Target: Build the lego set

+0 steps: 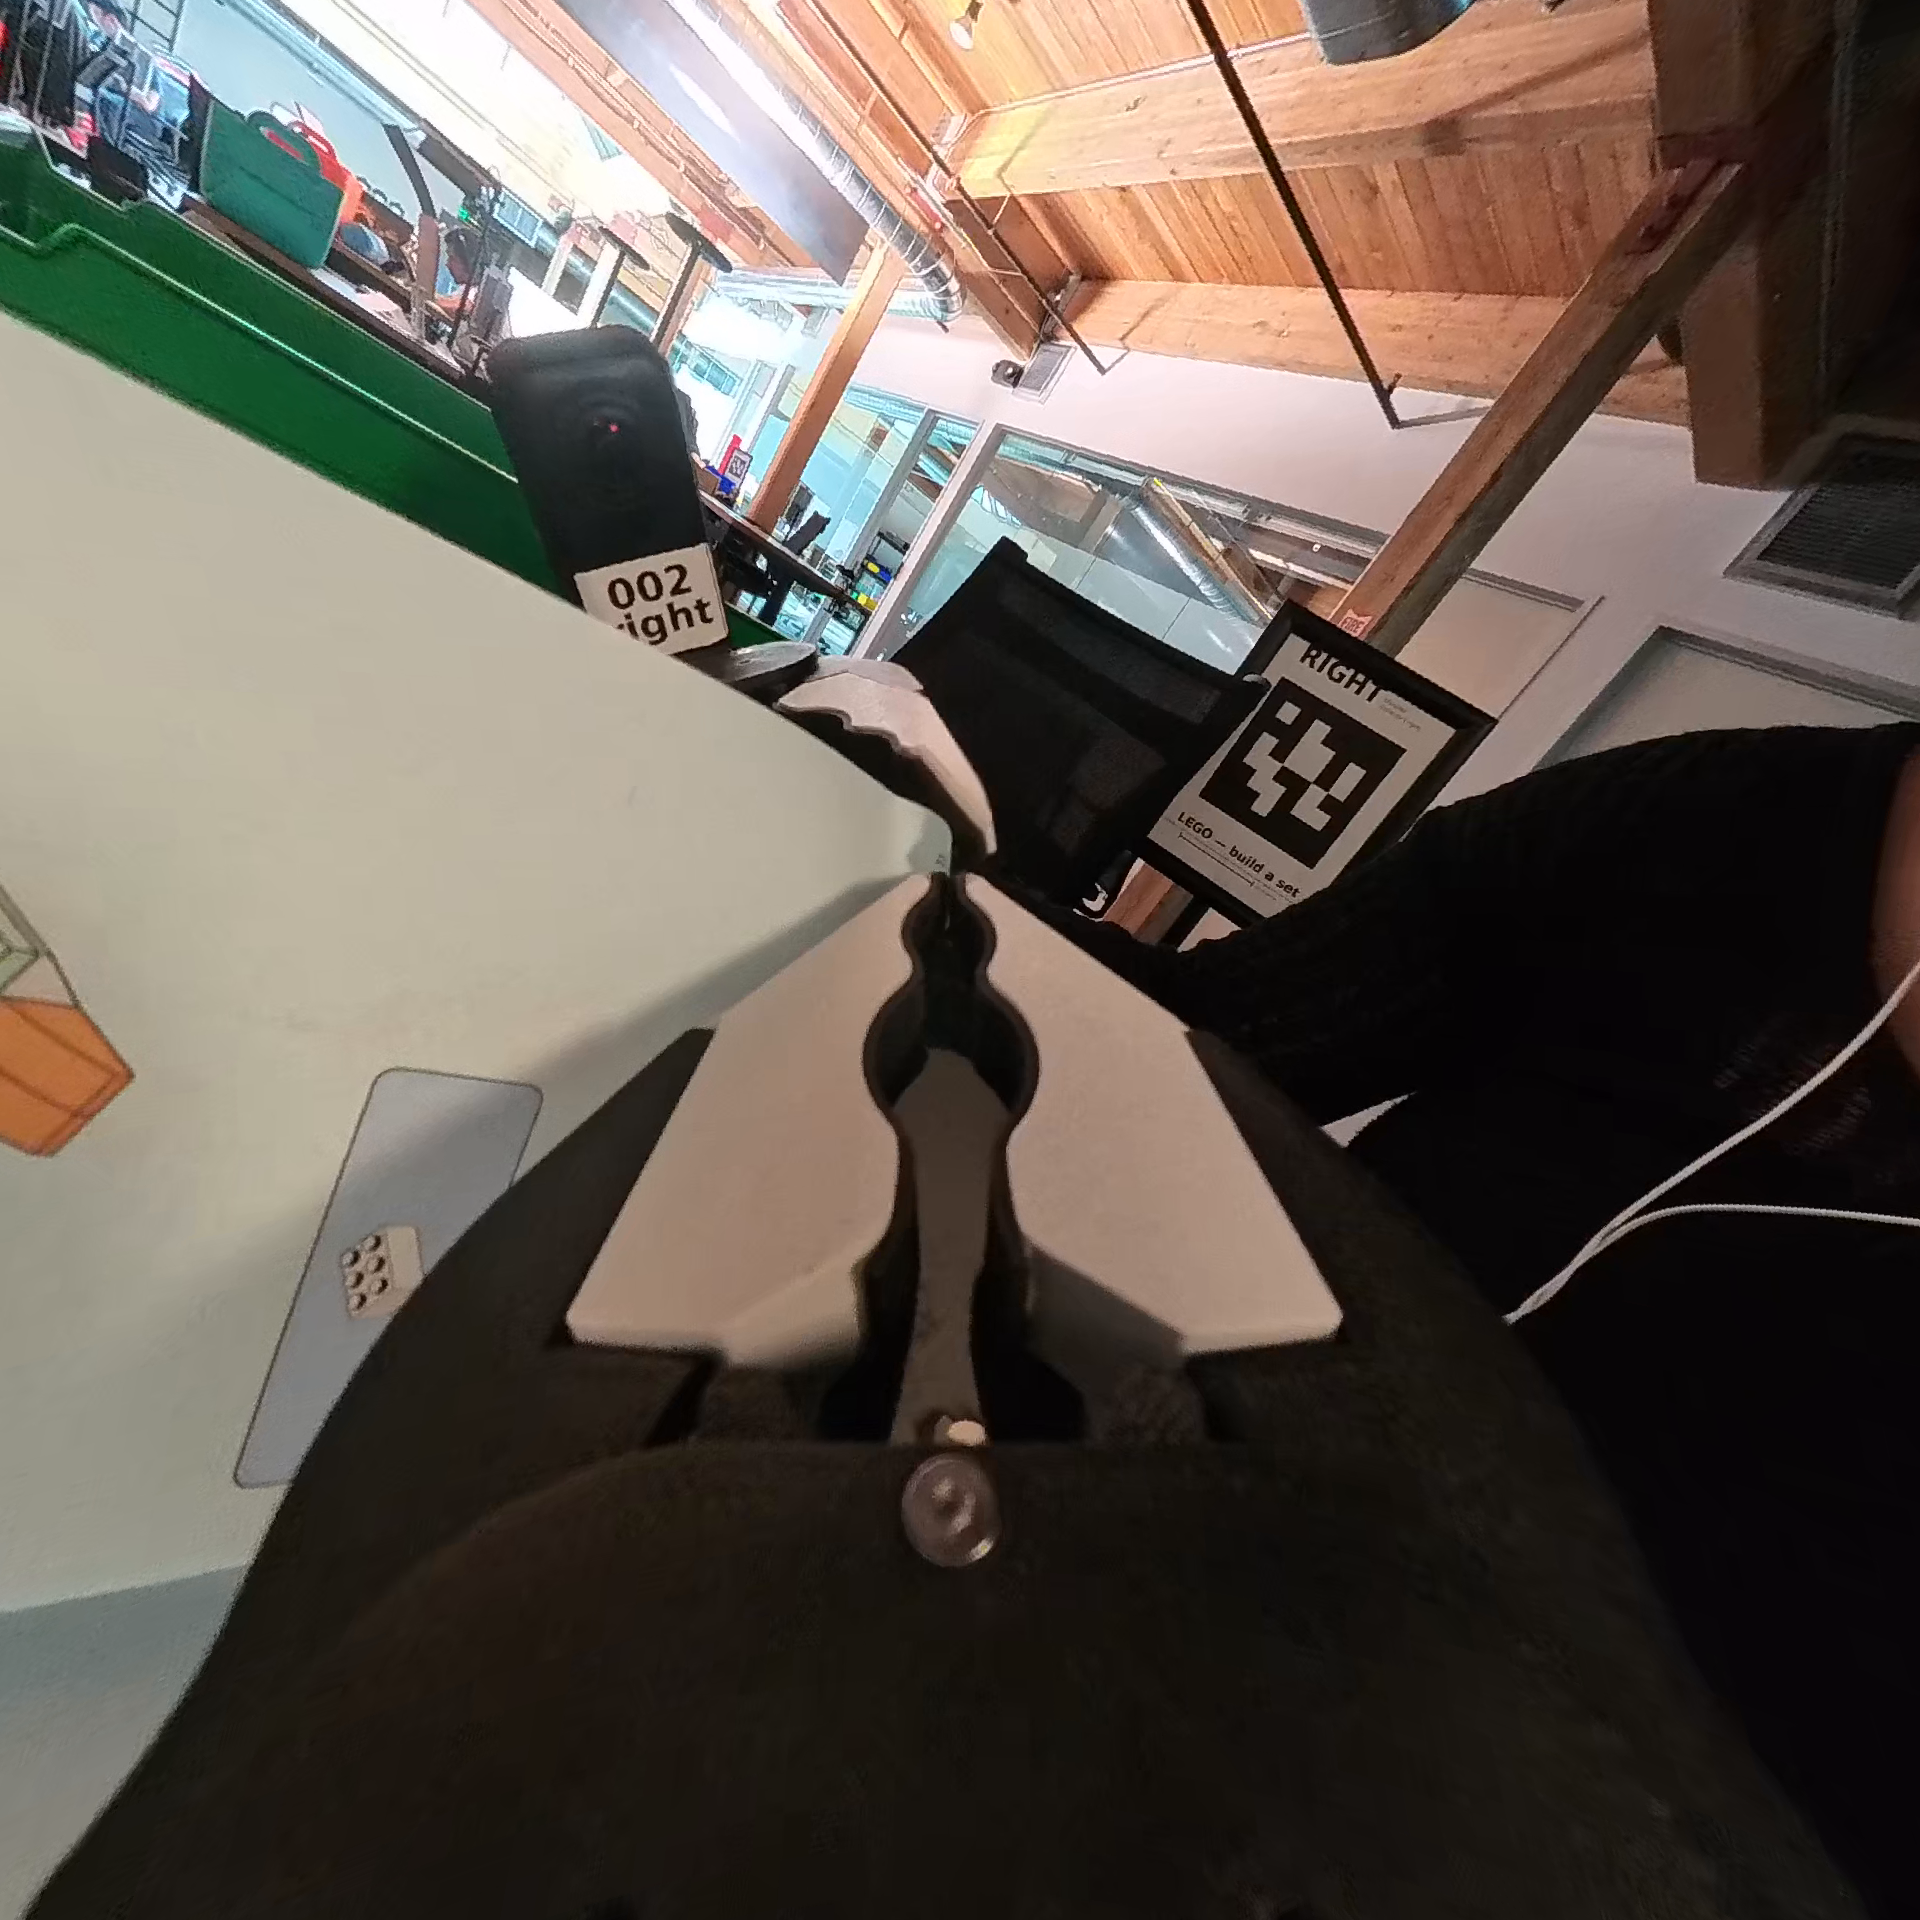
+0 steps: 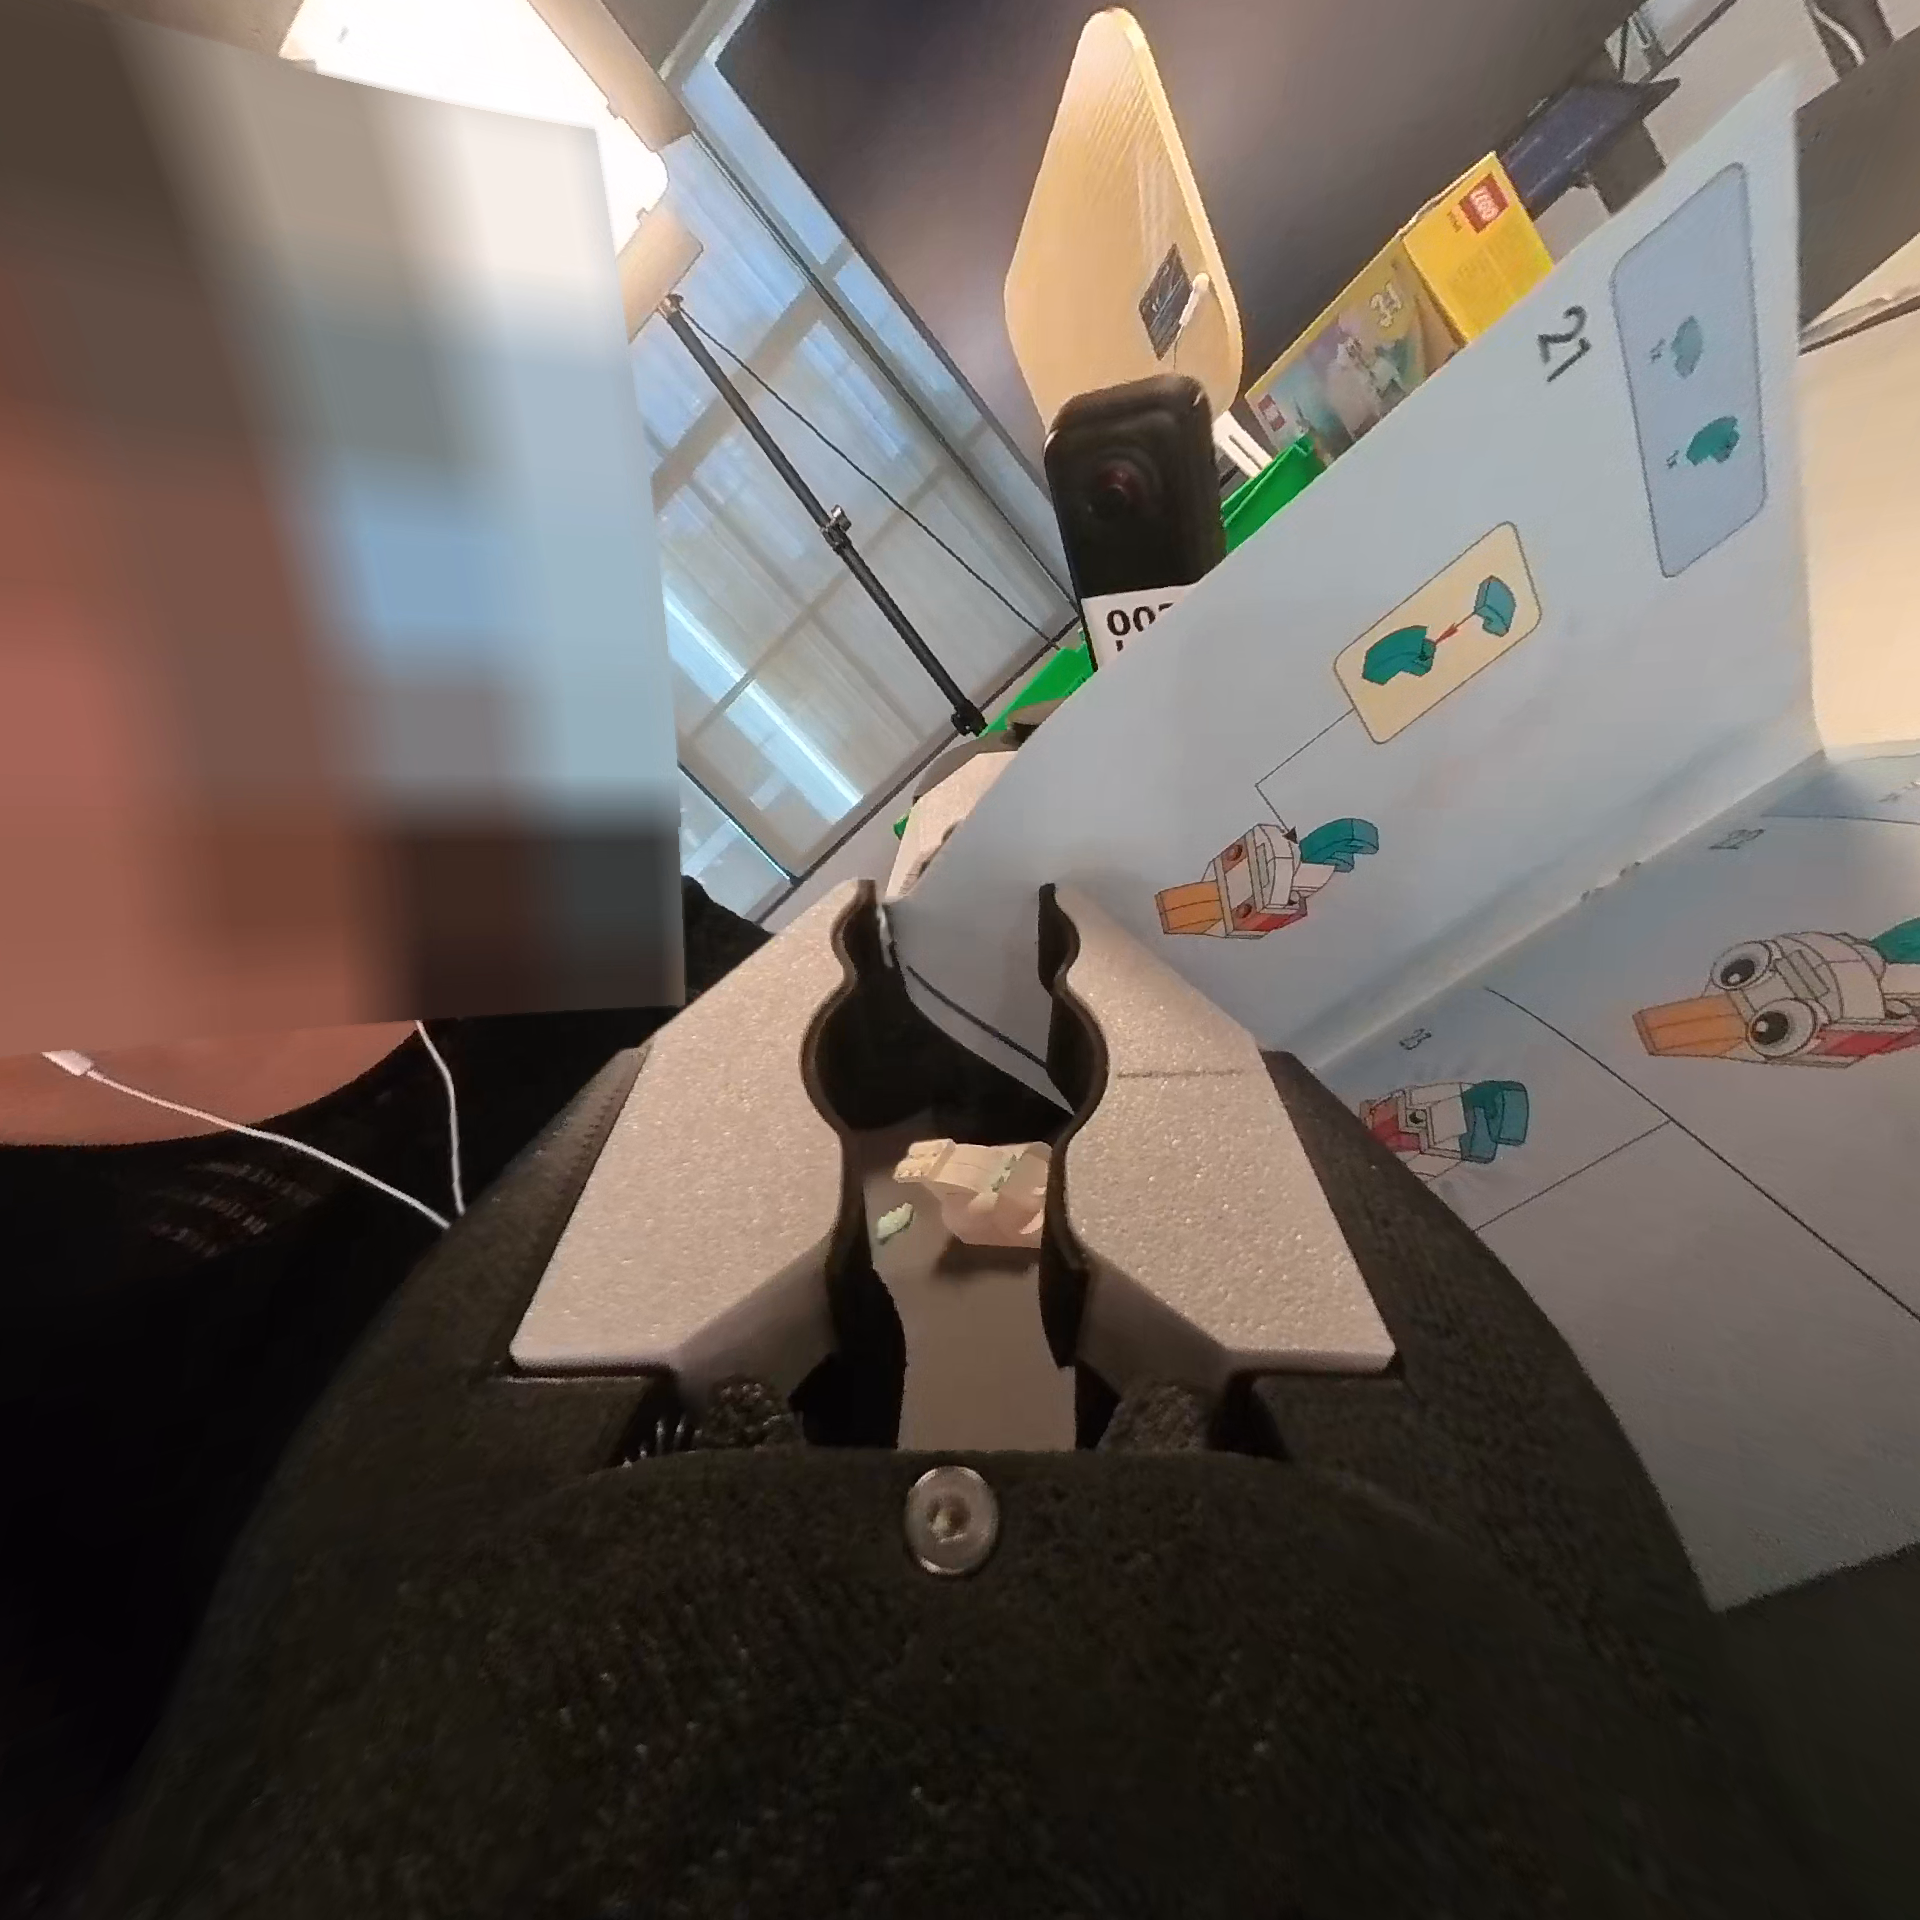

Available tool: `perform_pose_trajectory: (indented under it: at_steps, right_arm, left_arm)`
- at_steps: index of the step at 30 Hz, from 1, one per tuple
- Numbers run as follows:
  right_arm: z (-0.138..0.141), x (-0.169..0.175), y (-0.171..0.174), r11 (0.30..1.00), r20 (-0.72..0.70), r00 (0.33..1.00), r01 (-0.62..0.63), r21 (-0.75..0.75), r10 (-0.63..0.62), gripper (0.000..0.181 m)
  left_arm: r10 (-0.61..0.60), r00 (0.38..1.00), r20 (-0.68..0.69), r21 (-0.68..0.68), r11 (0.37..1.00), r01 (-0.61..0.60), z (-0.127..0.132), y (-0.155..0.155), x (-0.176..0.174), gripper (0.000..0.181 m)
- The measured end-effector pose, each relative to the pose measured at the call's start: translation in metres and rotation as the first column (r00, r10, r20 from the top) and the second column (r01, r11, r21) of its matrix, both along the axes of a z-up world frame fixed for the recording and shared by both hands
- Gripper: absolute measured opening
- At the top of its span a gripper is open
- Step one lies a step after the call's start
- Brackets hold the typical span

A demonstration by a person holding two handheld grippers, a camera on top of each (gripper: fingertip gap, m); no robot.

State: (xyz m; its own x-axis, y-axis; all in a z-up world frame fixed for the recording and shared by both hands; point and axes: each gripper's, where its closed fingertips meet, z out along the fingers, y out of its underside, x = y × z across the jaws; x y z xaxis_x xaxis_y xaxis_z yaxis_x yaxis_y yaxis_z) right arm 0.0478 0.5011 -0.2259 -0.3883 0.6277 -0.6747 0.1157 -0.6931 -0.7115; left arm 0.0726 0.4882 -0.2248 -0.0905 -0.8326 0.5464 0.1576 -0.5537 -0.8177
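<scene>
My left gripper (image 1: 940, 888) is shut on the corner of a light blue page of the instruction booklet (image 1: 312, 779) and holds the page lifted. My right gripper (image 2: 956, 902) is open, and the same page's (image 2: 1351, 623) lower corner lies between its fingers without being pinched. Each gripper shows beyond the page in the other's view: the right gripper (image 1: 894, 738) in the left wrist view, the left gripper (image 2: 935, 810) in the right wrist view. Small white Lego pieces (image 2: 977, 1184) show below through the gap of the right gripper. The booklet's flat page (image 2: 1662, 1091) shows bird build steps.
A green bin (image 1: 260, 343) stands behind the booklet. A yellow Lego box (image 2: 1455, 260) sits farther back. A framed sign with a black-and-white marker (image 1: 1320, 769) and a black chair (image 1: 1039, 707) stand beyond. A person in a black top (image 1: 1662, 1039) is close by. The grippers are tip to tip, or close to it.
</scene>
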Motion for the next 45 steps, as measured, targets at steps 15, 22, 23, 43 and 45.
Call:
perform_pose_trajectory:
  at_steps: [15,22,23,43,45]
  right_arm:
    - [-0.002,0.011,0.012,0.992,0.044,0.995,0.082,0.098,-0.087,0.021]
    - [-0.005,0.009,0.007,0.992,0.06,0.996,0.057,0.11,-0.064,0.019]
    - [-0.006,0.009,0.007,0.992,0.065,0.996,0.059,0.115,-0.066,0.019]
    - [0.001,0.006,-0.001,0.999,-0.024,1.0,-0.008,0.049,0.009,0.007]
    - [0.001,0.006,-0.001,0.999,-0.027,1.0,-0.01,0.047,0.012,0.007]
  left_arm:
    - [0.044,0.999,0.004,0.036,0.998,-0.044,0.002,0.003,-0.001,0.0]
    - [0.077,0.997,-0.008,0.023,0.997,-0.077,0.0,0.009,-0.002,0.0]
    - [0.082,0.997,-0.011,0.02,0.996,-0.081,-0.001,0.01,-0.002,0.0]
    - [0.013,0.999,0.049,-0.062,0.998,-0.01,0.003,0.007,-0.005,0.0]
    - [0.007,0.998,0.057,-0.069,0.998,-0.003,0.004,0.007,-0.005,0.0]
